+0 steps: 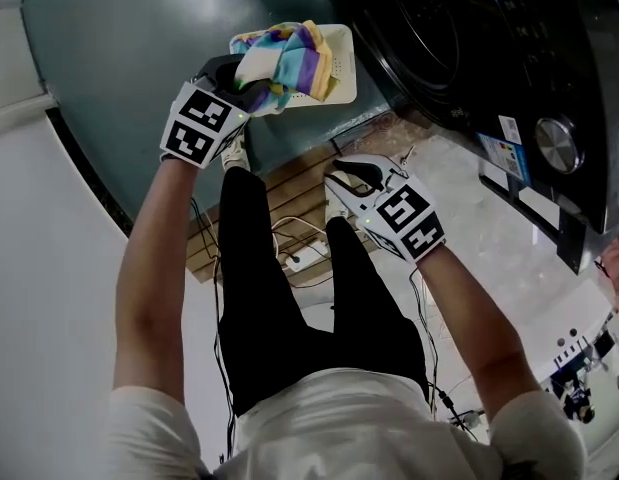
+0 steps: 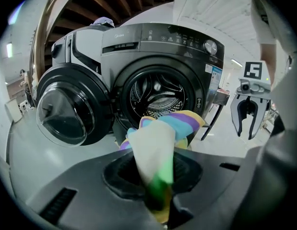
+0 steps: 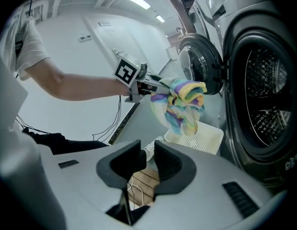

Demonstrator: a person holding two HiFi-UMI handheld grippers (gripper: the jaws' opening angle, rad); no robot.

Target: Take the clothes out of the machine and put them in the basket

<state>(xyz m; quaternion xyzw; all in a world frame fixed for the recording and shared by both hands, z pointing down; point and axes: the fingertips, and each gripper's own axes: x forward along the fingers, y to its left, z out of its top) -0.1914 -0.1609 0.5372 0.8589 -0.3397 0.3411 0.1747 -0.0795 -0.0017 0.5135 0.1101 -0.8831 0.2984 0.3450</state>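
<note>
A striped cloth of yellow, blue, purple and green (image 1: 279,63) hangs from my left gripper (image 1: 244,88), which is shut on it just above the white perforated basket (image 1: 339,78). In the left gripper view the cloth (image 2: 160,143) bunches between the jaws and hides the basket. The right gripper view shows the cloth (image 3: 182,104) dangling over the basket (image 3: 206,138). My right gripper (image 1: 351,176) hovers lower right of the basket with nothing in it; its pads stand a little apart. The washing machine (image 1: 469,48) has its drum (image 2: 158,95) open.
The round machine door (image 2: 66,111) is swung wide to the left of the drum. Cables and a power strip (image 1: 299,258) lie on a wooden floor patch by the person's black-trousered legs (image 1: 259,298). A second machine stands behind the first.
</note>
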